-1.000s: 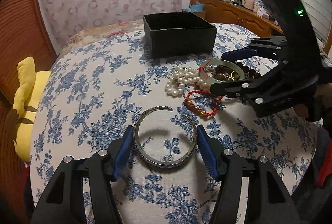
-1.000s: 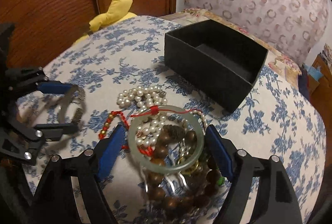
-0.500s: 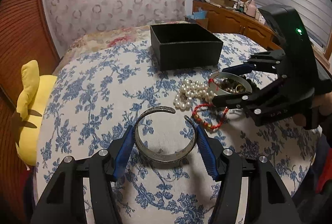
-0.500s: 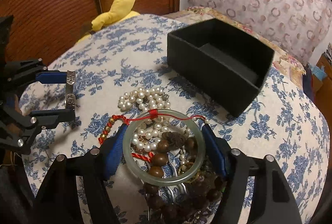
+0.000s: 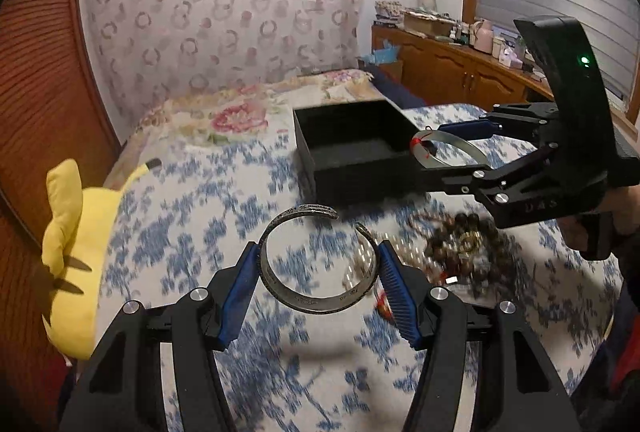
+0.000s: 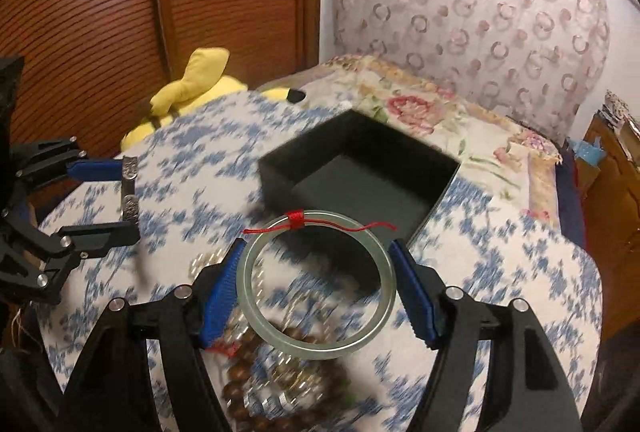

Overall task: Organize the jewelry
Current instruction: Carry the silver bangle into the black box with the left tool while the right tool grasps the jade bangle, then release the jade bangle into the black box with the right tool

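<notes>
Below, blurred bead heap [image 6: 276,372], partly behind jade bangle [image 6: 316,284].

So the box [image 5: 352,147] sits on the bed [image 5: 192,232], toward the headboard end. The left tool [image 5: 318,272] holds the cuff bangle [image 5: 316,268] above the bed, and the right tool [image 6: 316,276] has the ring bangle [image 6: 316,280] up near the box's front edge. The bead pile [image 6: 260,384] lies under it (plush toy [image 5: 76,252] off the left edge).
</notes>
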`<state>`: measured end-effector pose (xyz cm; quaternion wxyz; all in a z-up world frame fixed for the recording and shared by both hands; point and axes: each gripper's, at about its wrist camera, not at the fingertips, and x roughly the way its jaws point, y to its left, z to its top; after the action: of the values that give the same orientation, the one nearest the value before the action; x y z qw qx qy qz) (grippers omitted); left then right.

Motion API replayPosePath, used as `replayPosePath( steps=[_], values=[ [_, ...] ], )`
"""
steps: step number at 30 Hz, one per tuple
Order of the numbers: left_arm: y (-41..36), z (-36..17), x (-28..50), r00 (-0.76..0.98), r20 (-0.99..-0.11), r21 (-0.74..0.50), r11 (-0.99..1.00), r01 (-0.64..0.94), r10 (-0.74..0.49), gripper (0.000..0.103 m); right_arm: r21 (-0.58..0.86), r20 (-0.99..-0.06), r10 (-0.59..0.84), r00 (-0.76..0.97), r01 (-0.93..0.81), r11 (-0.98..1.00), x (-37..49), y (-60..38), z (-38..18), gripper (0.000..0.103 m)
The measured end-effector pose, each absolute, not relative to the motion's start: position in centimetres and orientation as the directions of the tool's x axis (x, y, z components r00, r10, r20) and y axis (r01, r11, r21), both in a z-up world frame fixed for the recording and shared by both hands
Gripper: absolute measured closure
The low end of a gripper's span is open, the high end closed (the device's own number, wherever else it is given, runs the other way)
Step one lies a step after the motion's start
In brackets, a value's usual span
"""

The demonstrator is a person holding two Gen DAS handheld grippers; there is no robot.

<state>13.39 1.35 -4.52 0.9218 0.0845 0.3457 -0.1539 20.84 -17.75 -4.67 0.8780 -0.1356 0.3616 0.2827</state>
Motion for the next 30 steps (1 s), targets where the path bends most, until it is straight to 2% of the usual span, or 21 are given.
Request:
replayPosePath(
  steps=[7, 16, 30],
  values=[
    [1.1, -2.8, 15.8, 0.739, -0.639, 0.079, 0.938, 0.338, -0.212, 0.046, -0.044, -0.714, 0.368, 0.596, -0.563, 0.826, 25.1, -17.6, -4.4, 0.029],
    [0.7, -1.7, 19.6, 0.75, -0.625, 0.085, 0.936, 0.342, -0.218, 0.046, 0.016, -0.73, 0.384, 0.566, -0.547, 0.837, 29.6, -17.4, -6.1, 0.029],
    [-2.2, -2.3, 24.6, 0.727, -0.637, 0.055, 0.926, 0.374, -0.255, 0.046, 0.046, -0.701, 0.403, 0.589, -0.527, 0.849, 29.1, -20.2, -5.4, 0.028]
  ],
)
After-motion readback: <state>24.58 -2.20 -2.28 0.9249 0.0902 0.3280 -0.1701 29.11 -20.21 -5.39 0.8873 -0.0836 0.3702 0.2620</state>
